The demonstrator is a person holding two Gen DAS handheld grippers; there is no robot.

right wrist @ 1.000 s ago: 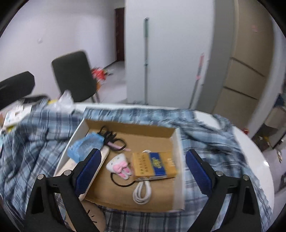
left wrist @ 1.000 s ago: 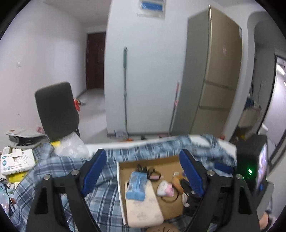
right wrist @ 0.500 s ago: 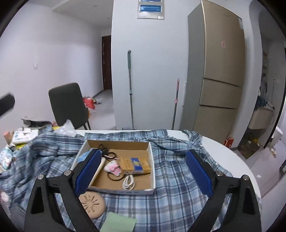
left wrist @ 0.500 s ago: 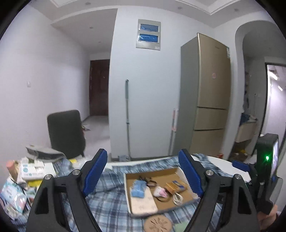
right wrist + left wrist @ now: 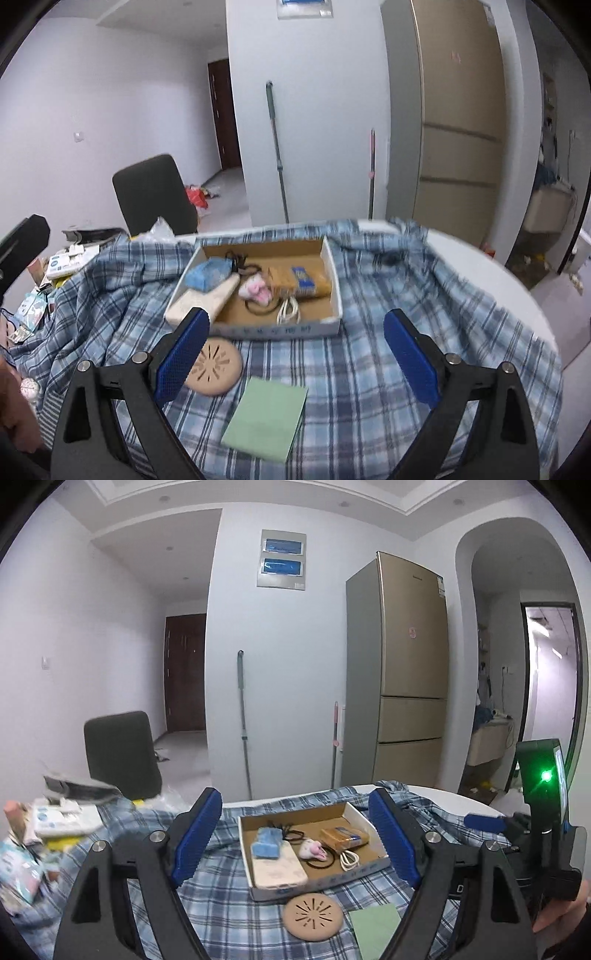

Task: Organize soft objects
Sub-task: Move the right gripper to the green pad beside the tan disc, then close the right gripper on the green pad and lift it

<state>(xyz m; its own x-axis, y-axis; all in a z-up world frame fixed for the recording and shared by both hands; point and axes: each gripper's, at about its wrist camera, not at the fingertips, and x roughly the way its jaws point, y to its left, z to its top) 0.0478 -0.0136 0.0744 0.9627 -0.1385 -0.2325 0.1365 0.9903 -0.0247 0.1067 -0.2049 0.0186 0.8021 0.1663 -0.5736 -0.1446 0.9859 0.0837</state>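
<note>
Left gripper held above the near side of the table, jaws spread wide, nothing between the blue pads. Right gripper likewise wide and empty, tilted down toward the plaid cloth. Cardboard box sat on the cloth beyond both grippers. Inside: blue cloth at the far left corner, partly on a cream pad leaning over the left wall; pink-and-white plush mid-box, touching a black hair band; yellow packet to its right; white cable near the front wall. Round tan disc lay just in front of the box, green sheet nearer still, both on the cloth. Clutter heaped at far left.
</note>
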